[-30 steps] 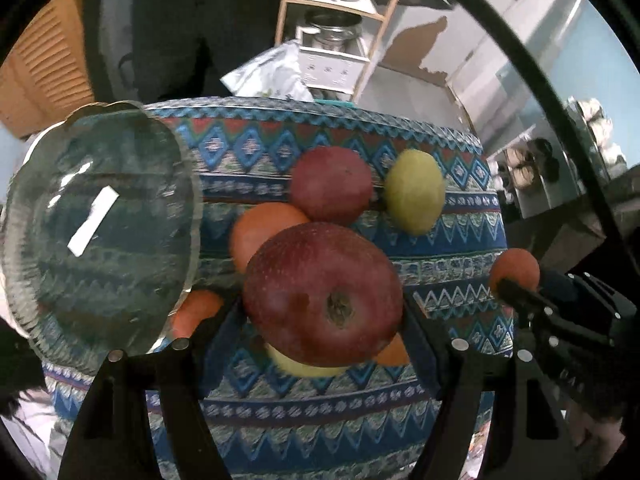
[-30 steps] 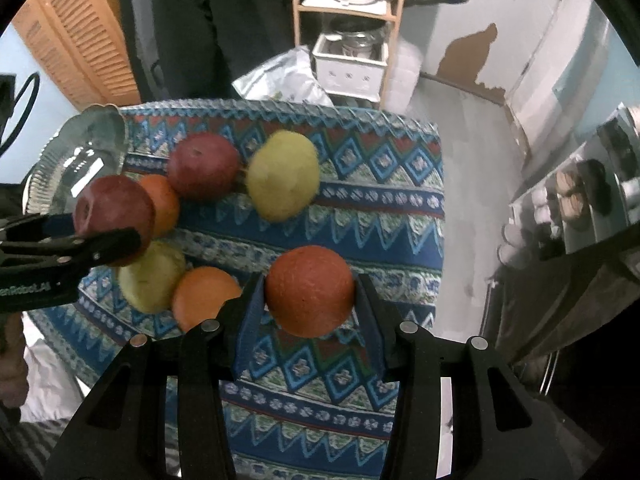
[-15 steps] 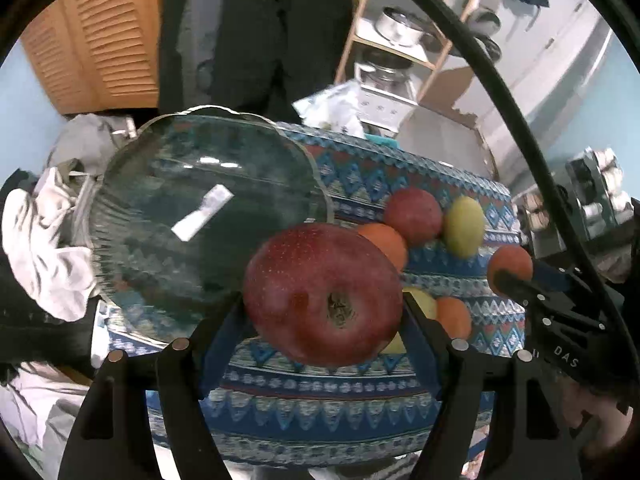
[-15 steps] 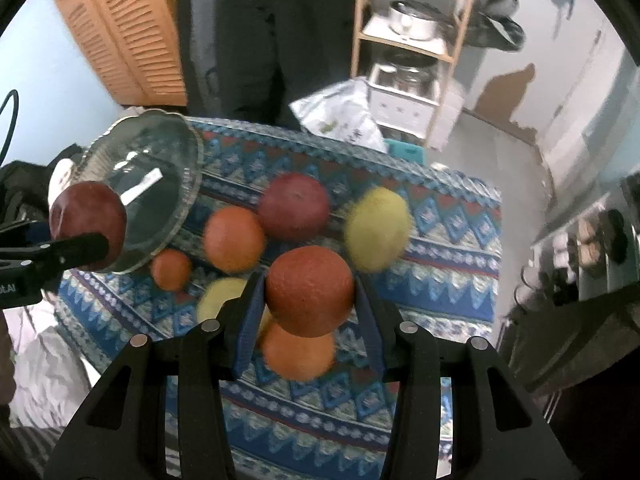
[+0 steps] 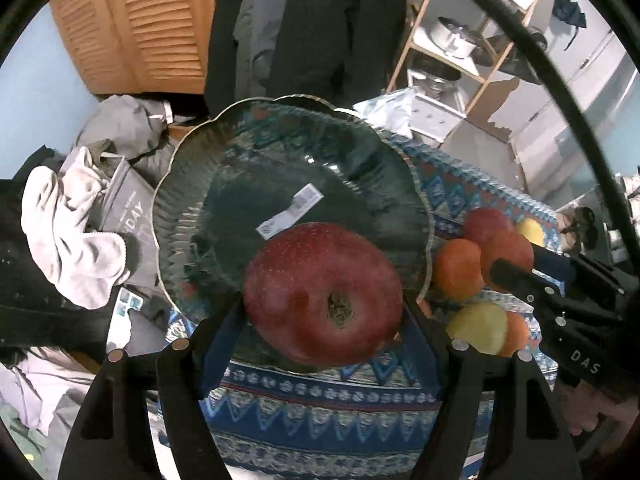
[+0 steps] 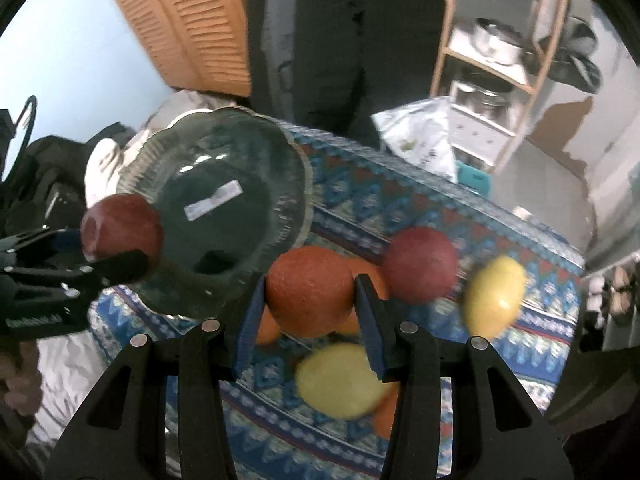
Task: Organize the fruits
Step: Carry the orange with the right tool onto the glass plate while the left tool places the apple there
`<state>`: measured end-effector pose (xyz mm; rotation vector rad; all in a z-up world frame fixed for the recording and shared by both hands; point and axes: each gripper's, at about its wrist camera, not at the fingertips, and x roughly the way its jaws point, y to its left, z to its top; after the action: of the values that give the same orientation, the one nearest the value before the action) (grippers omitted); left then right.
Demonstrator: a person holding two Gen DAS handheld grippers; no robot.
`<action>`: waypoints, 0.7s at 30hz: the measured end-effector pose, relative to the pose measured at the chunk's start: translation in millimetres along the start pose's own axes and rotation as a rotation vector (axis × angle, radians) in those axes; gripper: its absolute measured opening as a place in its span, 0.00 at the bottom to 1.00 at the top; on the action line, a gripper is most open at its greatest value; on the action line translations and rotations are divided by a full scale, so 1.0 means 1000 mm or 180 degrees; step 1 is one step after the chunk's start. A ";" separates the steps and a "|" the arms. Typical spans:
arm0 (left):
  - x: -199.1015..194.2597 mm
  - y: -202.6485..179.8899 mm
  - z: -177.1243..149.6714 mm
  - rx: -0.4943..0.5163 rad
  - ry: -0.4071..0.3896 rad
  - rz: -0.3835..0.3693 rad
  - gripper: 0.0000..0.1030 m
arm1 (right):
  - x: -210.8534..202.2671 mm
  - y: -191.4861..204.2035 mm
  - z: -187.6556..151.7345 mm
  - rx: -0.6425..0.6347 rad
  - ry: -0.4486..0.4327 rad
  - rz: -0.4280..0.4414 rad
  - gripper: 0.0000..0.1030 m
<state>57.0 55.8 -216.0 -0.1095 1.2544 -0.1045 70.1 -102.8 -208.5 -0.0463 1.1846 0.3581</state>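
My left gripper (image 5: 322,312) is shut on a big red apple (image 5: 322,292) and holds it over the near rim of a clear glass bowl (image 5: 192,184) with a white sticker inside. My right gripper (image 6: 310,300) is shut on an orange (image 6: 310,290), held above the patterned blue tablecloth (image 6: 400,200), just right of the bowl (image 6: 288,184). On the cloth lie a second red apple (image 6: 420,266), two yellow fruits (image 6: 494,298) (image 6: 340,380) and other oranges, partly hidden. The left gripper with its apple (image 6: 120,226) shows at the left of the right wrist view.
Grey and white clothes and a box (image 5: 80,232) lie left of the bowl, off the table edge. A person in dark clothes (image 6: 320,40) stands behind the table. A wooden shelf with pots (image 6: 500,52) and a foil bag (image 6: 420,136) are at the back right.
Both grippers have moved left toward the glass bowl with their fruit. The apple now hangs over the bowl's near rim, and the orange is beside the bowl.
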 end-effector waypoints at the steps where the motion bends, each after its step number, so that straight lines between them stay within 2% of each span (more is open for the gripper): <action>1: 0.004 0.003 0.001 0.0004 0.0007 0.0016 0.75 | 0.006 0.005 0.004 -0.0023 0.0025 0.0051 0.43; 9: 0.029 0.021 -0.001 -0.0024 0.0148 0.0062 0.75 | 0.047 0.031 0.024 -0.0119 0.0222 0.0371 0.43; 21: 0.058 0.032 -0.005 -0.0060 0.0410 -0.0009 0.75 | 0.086 0.043 0.030 -0.0154 0.0548 0.0453 0.43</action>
<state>70.8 79.1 -276.9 -0.1224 1.3841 -0.1037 112.1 -34.1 -269.3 -0.0354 1.3531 0.5162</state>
